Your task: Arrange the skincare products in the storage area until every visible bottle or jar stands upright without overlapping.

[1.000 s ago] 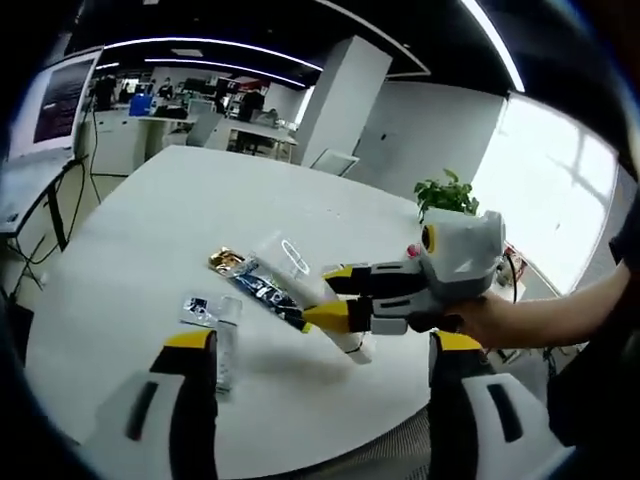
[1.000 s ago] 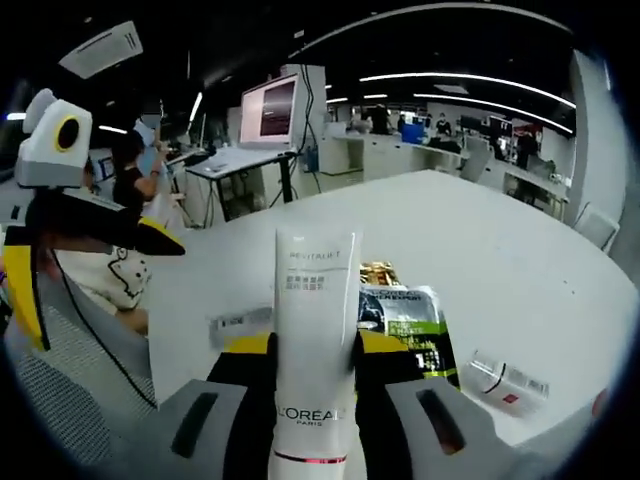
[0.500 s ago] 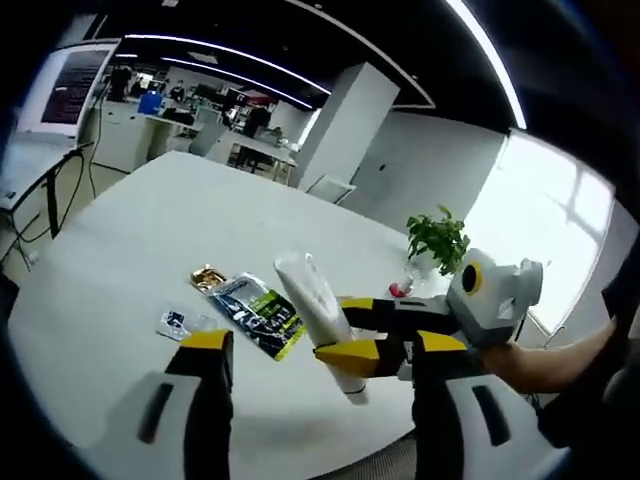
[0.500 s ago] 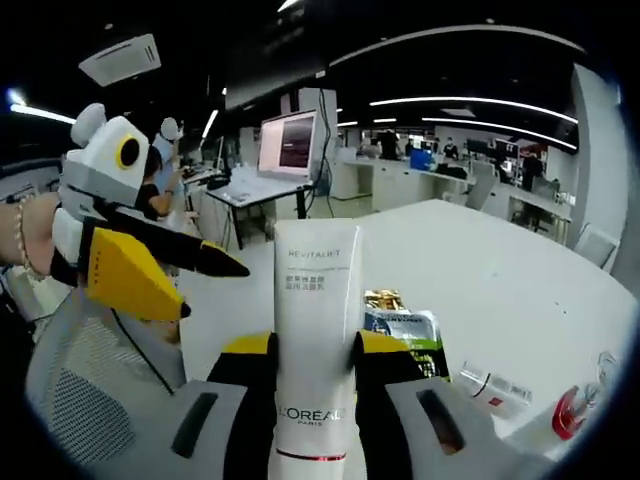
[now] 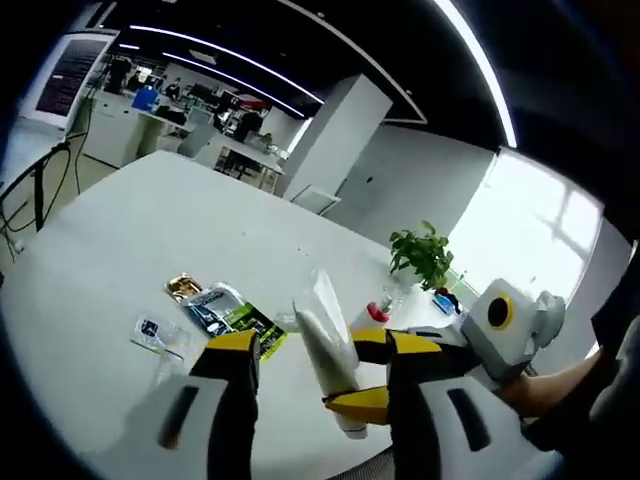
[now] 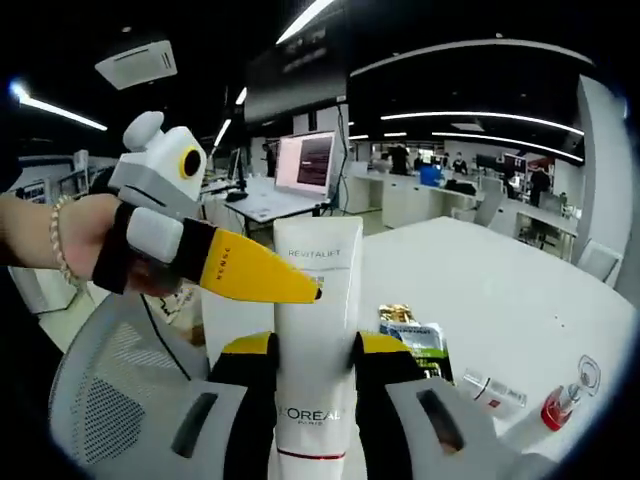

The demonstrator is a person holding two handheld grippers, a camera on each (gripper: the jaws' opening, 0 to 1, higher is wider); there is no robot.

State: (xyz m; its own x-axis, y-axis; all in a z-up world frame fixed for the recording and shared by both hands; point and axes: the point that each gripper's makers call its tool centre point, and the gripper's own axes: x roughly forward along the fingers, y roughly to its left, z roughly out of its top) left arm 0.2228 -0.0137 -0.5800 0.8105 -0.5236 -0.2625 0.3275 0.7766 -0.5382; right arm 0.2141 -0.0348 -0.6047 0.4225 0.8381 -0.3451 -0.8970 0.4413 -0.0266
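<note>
At the bottom centre of the right gripper view, the right gripper (image 6: pixel 312 352) stays clamped on a white L'Oréal tube (image 6: pixel 314 330), lifted clear of the round white table (image 6: pixel 480 290). The left gripper (image 6: pixel 262 277), jaws apart, has swung in from the left of the frame over the past second until its yellow tip overlaps the tube's upper end; contact cannot be confirmed. In the left gripper view the tube (image 5: pixel 325 345) stands tilted between that view's own yellow jaws, centre frame. A green sachet (image 5: pixel 228 315) and a small flat sample packet (image 5: pixel 157 334) lie flat at lower left; a small red-capped bottle (image 6: pixel 560 406) stands at lower right. A two-handed handover or re-grip looks near; nothing is yet arranged upright.
</note>
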